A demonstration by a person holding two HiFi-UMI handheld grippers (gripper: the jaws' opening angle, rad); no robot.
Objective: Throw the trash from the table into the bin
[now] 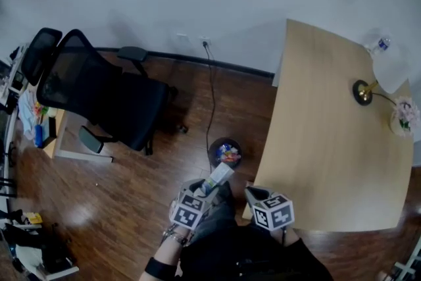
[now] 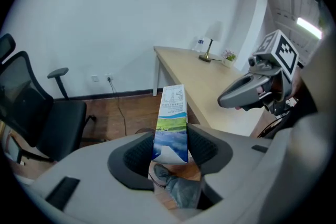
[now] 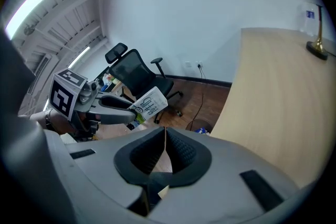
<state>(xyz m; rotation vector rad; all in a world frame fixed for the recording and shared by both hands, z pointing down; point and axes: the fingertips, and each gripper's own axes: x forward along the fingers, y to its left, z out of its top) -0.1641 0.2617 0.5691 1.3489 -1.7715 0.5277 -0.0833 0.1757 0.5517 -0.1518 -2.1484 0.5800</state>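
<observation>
Left gripper view: carton (image 2: 173, 107) pinched in left gripper (image 2: 170, 136); top sticks forward.

Blue-green carton (image 2: 170, 123) in left tool (image 2: 171, 138), near bin (image 1: 212, 148).

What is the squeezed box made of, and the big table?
The carton looks like coated cardboard: printed, slightly shiny faces with sharp folded edges. The table looks like pale wood or wood-look laminate: smooth, even tan top; which one is unclear.
</observation>
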